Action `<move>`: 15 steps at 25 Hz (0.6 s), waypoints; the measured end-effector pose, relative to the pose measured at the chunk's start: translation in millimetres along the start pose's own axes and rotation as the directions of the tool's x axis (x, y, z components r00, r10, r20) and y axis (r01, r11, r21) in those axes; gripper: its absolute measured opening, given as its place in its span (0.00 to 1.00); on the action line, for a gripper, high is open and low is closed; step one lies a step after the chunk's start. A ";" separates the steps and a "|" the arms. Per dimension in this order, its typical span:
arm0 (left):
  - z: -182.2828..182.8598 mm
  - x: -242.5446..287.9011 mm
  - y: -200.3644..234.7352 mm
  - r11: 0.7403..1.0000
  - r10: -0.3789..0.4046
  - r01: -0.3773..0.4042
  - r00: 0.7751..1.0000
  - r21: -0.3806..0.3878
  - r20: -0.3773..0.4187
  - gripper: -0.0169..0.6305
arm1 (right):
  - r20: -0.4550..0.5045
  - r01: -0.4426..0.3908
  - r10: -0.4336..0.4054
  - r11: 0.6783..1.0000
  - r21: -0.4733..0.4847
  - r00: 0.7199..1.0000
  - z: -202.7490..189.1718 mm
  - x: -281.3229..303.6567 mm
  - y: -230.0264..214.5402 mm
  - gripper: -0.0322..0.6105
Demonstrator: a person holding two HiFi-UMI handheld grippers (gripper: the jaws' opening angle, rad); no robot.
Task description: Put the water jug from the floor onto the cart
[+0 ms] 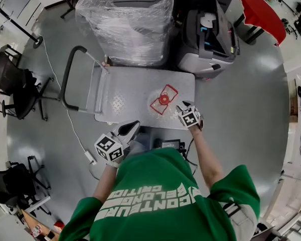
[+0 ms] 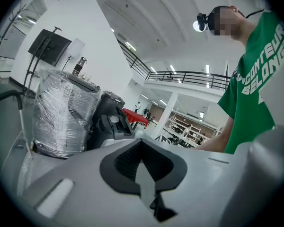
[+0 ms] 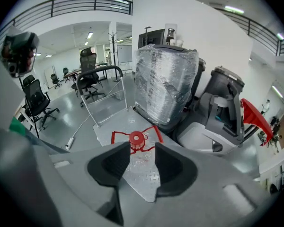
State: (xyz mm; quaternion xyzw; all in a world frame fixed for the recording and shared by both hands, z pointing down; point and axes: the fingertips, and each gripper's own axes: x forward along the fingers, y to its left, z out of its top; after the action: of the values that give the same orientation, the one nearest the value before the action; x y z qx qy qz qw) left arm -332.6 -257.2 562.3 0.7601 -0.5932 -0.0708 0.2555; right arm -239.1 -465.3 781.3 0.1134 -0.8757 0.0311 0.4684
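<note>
Water jug [image 1: 162, 106] upright on cart [image 1: 121, 87], red cap [image 1: 163, 99] skyward; right claw [image 3: 142, 149] apart, empty; left claw [image 2: 142, 144] together.

Shrink-wrapped unit [image 1: 125, 21] top centre, grey machine w/ open top [image 1: 208, 36] just beside it at right, red table [image 1: 261, 14] beyond — black office chairs [image 1: 12, 87] at left, white power strip [image 1: 90, 157] on grey floor [image 1: 241, 99].

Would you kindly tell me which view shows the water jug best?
The head view: the water jug stands unobstructed on the cart, red cap and handle visible from above. The right gripper view shows its cap and handle, but the right gripper covers part of its clear body. The left gripper view does not show it.
</note>
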 end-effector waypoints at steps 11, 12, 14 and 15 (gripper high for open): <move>-8.0 34.8 -42.0 0.996 -0.083 0.084 0.996 0.041 -0.018 0.04 | 0.108 0.055 -0.055 0.998 0.005 0.993 -15.1 -85.4 -14.1 0.04; -9.8 38.8 -47.1 0.994 -0.095 0.095 0.995 0.044 -0.023 0.04 | 0.115 0.055 -0.055 0.998 0.007 0.992 -18.5 -92.5 -14.3 0.04; -13.1 46.5 -56.7 0.992 -0.116 0.118 0.993 0.050 -0.034 0.04 | 0.131 0.052 -0.053 0.999 0.013 0.990 -24.6 -106.2 -14.4 0.04; -14.3 49.9 -60.9 0.990 -0.126 0.128 0.991 0.053 -0.039 0.04 | 0.143 0.048 -0.050 0.999 0.017 0.988 -26.4 -112.8 -14.0 0.04</move>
State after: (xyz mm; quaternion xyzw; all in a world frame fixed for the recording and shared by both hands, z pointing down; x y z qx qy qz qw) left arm -259.8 -289.5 555.6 0.8042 -0.5408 -0.0568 0.2400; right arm -154.1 -455.5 702.0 0.1401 -0.9039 0.0174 0.4038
